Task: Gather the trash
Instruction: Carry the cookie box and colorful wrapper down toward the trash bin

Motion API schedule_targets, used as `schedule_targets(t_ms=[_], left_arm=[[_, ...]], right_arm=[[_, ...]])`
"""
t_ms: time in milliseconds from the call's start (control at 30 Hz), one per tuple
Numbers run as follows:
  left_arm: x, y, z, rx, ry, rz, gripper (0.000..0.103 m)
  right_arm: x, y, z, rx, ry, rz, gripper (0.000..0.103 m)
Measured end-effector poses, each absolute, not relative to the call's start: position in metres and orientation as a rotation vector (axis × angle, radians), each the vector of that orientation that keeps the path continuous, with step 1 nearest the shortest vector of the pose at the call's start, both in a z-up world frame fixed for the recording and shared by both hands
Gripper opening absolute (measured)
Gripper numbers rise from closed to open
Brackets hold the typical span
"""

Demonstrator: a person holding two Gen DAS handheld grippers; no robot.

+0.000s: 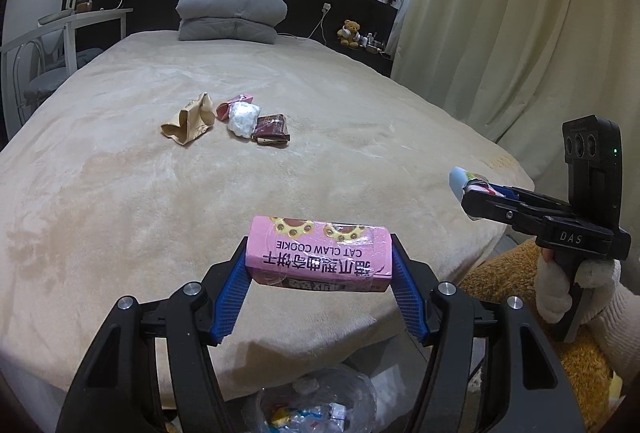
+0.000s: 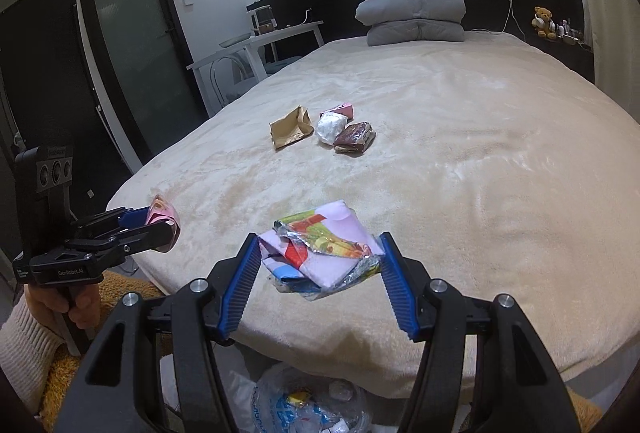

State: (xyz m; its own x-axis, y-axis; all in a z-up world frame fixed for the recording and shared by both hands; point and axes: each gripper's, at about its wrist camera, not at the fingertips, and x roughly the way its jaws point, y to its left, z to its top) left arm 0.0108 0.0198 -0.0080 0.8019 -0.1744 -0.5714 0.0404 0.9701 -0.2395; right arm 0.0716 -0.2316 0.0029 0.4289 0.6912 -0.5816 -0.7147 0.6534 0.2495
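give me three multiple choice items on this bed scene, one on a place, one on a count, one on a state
1. Where does the clear trash bag sit?
A. on the pillows
B. on the floor at the foot of the bed
C. on the white desk

2. How many pieces of trash lie in the heap on the bed?
A. four
B. one
C. seven

3. What is the left gripper doing?
A. hanging open and empty
B. clamped on a pink cookie box
C. holding a teddy bear

Key: 1 B, the bag shows below the bed's near edge in both views. 2 A, a brown paper bag, a pink wrapper, a white wad and a dark packet. 3 B, both blue pads press the box's ends.
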Motion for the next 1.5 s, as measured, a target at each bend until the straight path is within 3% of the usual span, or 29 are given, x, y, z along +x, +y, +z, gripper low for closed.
schedule_targets(t_ms=[833, 1500], left_arm=[[-0.043, -0.037, -0.068, -0.264, 0.815, -0.246, 0.063], [-0.026, -0.053, -0.123, -0.211, 1.065, -0.218, 0.063]], right_arm=[[-0.001, -0.253, -0.032, -0.111, 0.824, 0.946, 0.060], [0.026, -0.220, -0.107, -0.086, 1.247, 0.882, 0.060]])
